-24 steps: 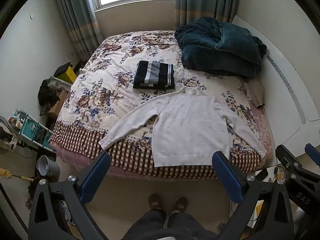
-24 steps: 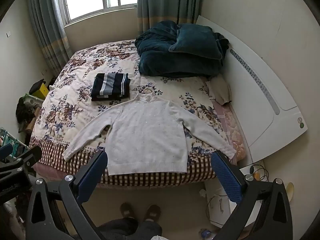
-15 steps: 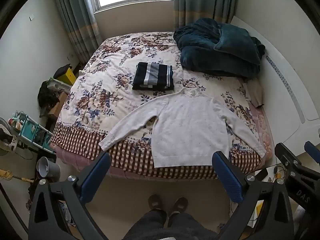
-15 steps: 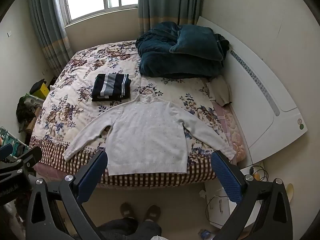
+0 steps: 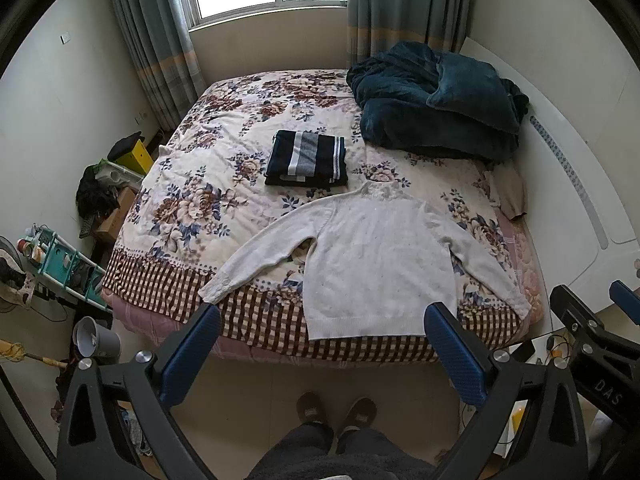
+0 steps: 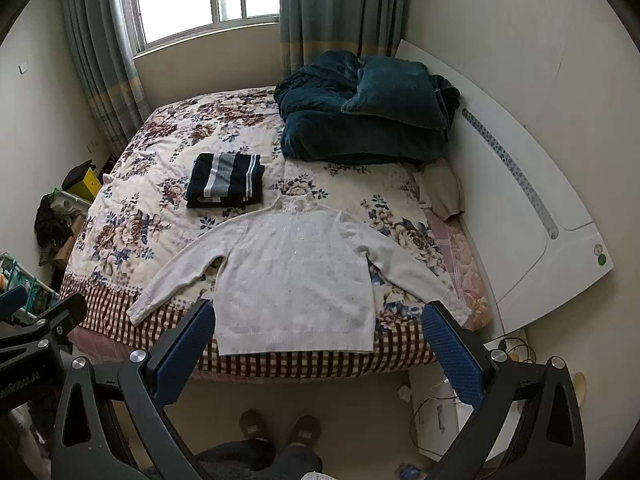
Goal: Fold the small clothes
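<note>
- Here, in the left wrist view, the left gripper hangs high above the floor at the foot of the bed, its fingers wide apart and empty.
- The white sweater lies flat near the bed's edge, sleeves spread, likely laid out so each sleeve can be folded inward.
- A folded striped garment sits just beyond its collar, apparently already done and set aside.
- In the right wrist view, the right gripper likewise holds nothing, fingers spread.
- The sweater's hem faces the person, within easy reach; a teal blanket is heaped well clear by the headboard.
</note>
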